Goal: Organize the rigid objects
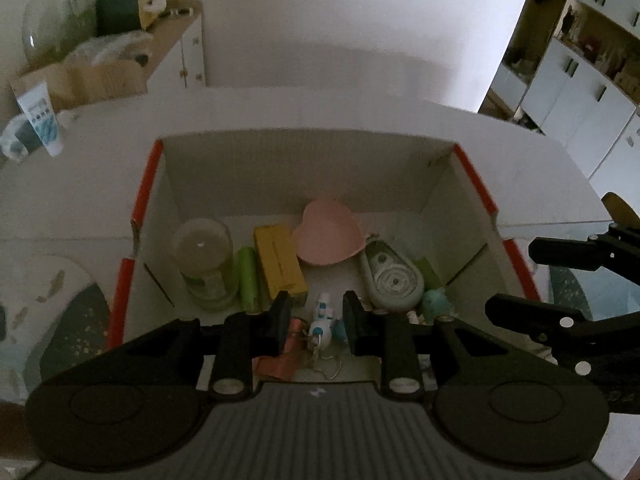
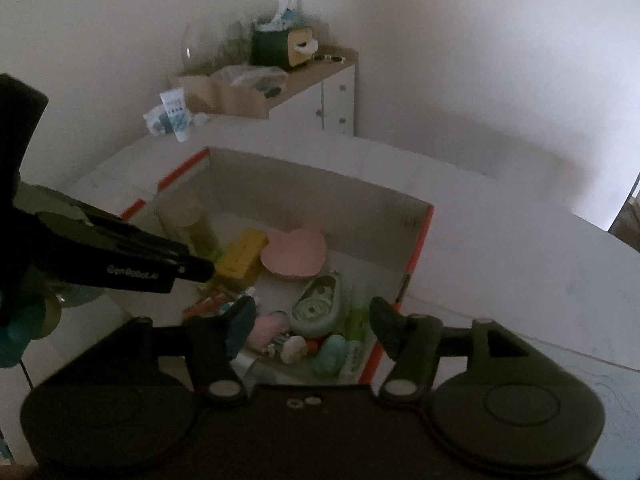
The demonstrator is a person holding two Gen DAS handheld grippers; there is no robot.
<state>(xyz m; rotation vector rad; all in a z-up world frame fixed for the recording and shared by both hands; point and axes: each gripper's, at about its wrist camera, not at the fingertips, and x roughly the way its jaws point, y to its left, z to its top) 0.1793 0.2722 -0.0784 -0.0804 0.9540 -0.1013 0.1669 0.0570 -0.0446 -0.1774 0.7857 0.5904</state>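
Below and just ahead of both pairs of jaws: a white cardboard box (image 1: 304,168) with orange-red edge strips, top open, sitting on a white tabletop (image 1: 248,108).

Left gripper (image 1: 316,316): jaws narrow, a small gap between the pads, nothing pinched. Straight under that gap, a little white-and-blue figure keychain (image 1: 323,320) on the box floor. Ahead and to the left of the jaws, a yellow box (image 1: 280,264), then a green tube (image 1: 249,276), then a clear jar (image 1: 206,260) in the left corner. Dead ahead, a pink heart-shaped dish (image 1: 329,236). Ahead and right, a grey-green tape dispenser (image 1: 394,276), with a teal soft toy (image 1: 438,300) just beside it. Under the left pad, an orange-pink wrapper (image 1: 280,360).

Right gripper (image 2: 312,324): jaws about half apart, nothing held. Between the two pads and below them, the same dispenser (image 2: 318,308), a teal piece (image 2: 330,354), a pink item (image 2: 266,330) and a small jumble too blurred to name. Beyond the jaws, the heart dish (image 2: 296,256) and yellow box (image 2: 242,258). To the left of the jaws, the other gripper's black finger reaching over the box rim.

Far beyond the jaws, past the table: a white cabinet (image 2: 336,96) against the wall, cluttered on top.
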